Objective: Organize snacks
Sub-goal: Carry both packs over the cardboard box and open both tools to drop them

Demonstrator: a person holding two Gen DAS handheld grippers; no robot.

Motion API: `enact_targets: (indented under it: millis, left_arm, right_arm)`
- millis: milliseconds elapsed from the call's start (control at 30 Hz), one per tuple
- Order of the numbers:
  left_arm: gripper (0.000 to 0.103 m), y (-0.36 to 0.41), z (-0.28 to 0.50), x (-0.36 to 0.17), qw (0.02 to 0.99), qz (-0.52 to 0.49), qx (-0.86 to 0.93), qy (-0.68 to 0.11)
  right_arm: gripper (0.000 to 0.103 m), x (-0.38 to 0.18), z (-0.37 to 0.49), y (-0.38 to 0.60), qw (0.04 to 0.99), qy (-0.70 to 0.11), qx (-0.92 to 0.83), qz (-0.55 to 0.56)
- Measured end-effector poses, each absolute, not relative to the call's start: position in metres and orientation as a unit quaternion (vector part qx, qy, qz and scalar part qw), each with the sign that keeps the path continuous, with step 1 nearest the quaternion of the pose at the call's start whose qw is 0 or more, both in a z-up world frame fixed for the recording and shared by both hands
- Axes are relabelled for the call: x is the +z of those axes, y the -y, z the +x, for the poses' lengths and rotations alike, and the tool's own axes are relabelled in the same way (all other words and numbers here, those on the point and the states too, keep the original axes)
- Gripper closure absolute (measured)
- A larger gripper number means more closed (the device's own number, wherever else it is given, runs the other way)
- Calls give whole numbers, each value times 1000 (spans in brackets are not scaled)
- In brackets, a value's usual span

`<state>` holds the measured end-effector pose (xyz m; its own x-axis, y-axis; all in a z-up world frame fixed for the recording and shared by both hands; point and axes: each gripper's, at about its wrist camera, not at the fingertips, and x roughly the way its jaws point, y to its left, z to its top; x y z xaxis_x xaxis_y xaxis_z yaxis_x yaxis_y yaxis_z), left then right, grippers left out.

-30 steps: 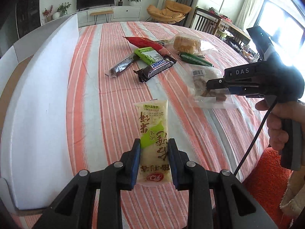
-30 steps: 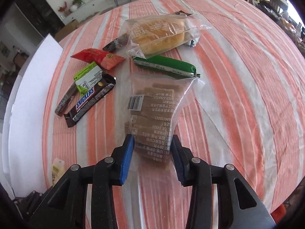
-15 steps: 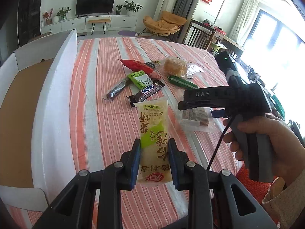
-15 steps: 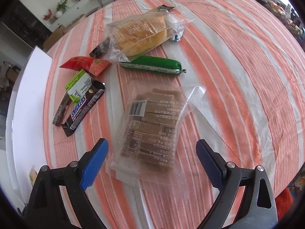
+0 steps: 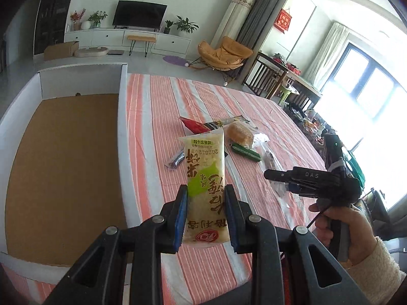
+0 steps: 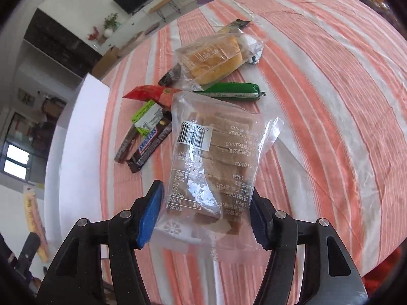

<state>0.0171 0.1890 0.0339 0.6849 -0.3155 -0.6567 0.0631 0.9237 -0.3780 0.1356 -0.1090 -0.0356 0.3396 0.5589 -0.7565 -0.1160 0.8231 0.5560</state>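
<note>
While right gripper [image 6: 204, 218] jaws, just closing, clamp clear biscuit bag [image 6: 213, 167] off desk [image 6: 330, 101], slick film may slip. Left gripper [image 5: 205, 218] clenched on rice-cracker pack [image 5: 204, 185], lifted beside cardboard box [image 5: 63, 165]: bottom-end grip, pack may swing, snag wall.

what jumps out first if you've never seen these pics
The left hand-held gripper holds a yellow-green snack pack lifted above the striped tablecloth, beside a big white box with a bare brown floor. The right hand-held gripper, jaws just closing, grips a clear biscuit bag. Behind it lie a Snickers bar, a green sausage and a bun.
</note>
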Motion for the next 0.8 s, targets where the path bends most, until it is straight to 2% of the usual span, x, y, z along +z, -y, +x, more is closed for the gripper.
enact_targets:
  millis: [167,300,367,400,433,467,567,733,767,800]
  left_arm:
    - [76,-274,13,42,912,-175,6,-370]
    - [75,-331,6,23,901,-167,98,-388]
    - [62,-350,4,7,886,-155,140,-414]
    - [43,-357,3,-1,879,-149,154,-426]
    - [32,-362,1,-7,873,-139,171,-434]
    - [30,-364,-2,-12,871,-130,183,-436]
    - [29,-354,-12,-17,878,-120,192,-421]
    - [29,-308,-9,5,927,-104,126,-339]
    - [28,-292,-6,12,938,-86,107,-318]
    - [23,-277,1,15,946,-64,91,-304]
  right_arm:
    - [41,44,108,0,759,-494,380,189]
    - [42,70,90,-97,726,-489,463,143]
    - [41,66,82,-127,715,-489,480,139]
    - [38,61,83,-140,713,-491,482,135]
    - [22,57,85,-147,716,-495,476,129]
    - [16,54,88,-148,722,-493,468,130]
    - [16,49,91,-118,749,-467,452,132]
    - [16,17,96,-32,849,-424,312,49]
    - [16,2,97,-12,865,-424,265,33]
    - [16,-13,100,12,878,-430,210,21]
